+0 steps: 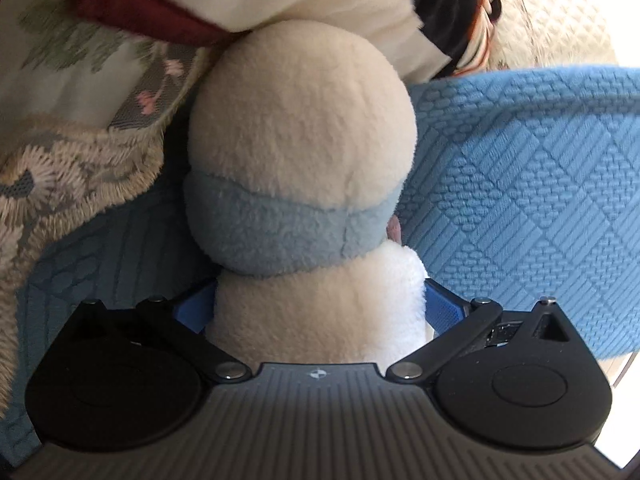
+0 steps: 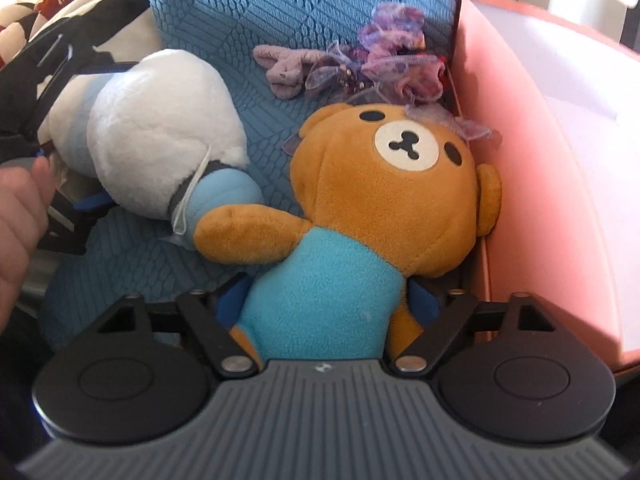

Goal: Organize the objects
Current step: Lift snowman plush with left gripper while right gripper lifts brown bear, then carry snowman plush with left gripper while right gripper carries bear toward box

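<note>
My left gripper [image 1: 318, 312] is shut on a white plush toy [image 1: 300, 136] with a pale blue band, held inside a blue textured fabric bin [image 1: 520, 200]. The same white plush [image 2: 160, 132] shows in the right wrist view at the left, with the left gripper's fingers [image 2: 92, 204] around it. My right gripper [image 2: 326, 304] is shut on a brown bear plush [image 2: 384, 200] in a turquoise shirt. The bear lies on the bin floor [image 2: 128, 256] with its head against the right wall.
A purple frilly toy [image 2: 384, 52] and a small mauve plush [image 2: 284, 68] lie at the back of the bin. A pink box [image 2: 532, 160] stands right of the bin. Embroidered cloth [image 1: 80, 168] and patterned clothing [image 1: 448, 8] lie beyond. A hand [image 2: 20, 220] is at left.
</note>
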Demonstrator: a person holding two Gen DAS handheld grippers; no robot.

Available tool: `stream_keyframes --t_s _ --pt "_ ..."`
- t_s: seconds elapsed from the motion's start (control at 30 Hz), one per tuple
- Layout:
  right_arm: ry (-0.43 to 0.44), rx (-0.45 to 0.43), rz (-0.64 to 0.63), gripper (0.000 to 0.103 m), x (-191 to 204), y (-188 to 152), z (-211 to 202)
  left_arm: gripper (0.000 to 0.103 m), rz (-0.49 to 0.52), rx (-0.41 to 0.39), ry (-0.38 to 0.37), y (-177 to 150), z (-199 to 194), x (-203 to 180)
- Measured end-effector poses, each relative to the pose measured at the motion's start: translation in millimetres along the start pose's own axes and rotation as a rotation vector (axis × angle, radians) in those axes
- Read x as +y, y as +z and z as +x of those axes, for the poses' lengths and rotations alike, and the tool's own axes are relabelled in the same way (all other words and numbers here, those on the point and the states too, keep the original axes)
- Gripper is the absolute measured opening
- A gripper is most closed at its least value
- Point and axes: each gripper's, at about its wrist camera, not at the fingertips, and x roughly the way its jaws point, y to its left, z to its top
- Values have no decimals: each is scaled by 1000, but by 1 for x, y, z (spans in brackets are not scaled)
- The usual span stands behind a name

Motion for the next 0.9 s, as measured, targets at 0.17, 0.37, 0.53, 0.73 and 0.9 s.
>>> stream_keyframes --t_s 0.17,0.37,0.53,0.73,0.9 --pt "-26 -41 -39 67 2 -1 -8 99 135 -30 24 -4 -8 -14" --pt "-56 -123 -94 65 3 -2 -27 81 234 -37 5 -17 -25 -24" --pt "-35 -190 -92 65 1 -3 -45 76 283 -44 -4 -22 -31 -31" --pt "41 -205 -32 65 -9 6 -64 82 277 -67 20 -17 -22 -34" --pt "276 -71 158 67 -32 12 -73 94 176 -64 43 -11 -22 -21"
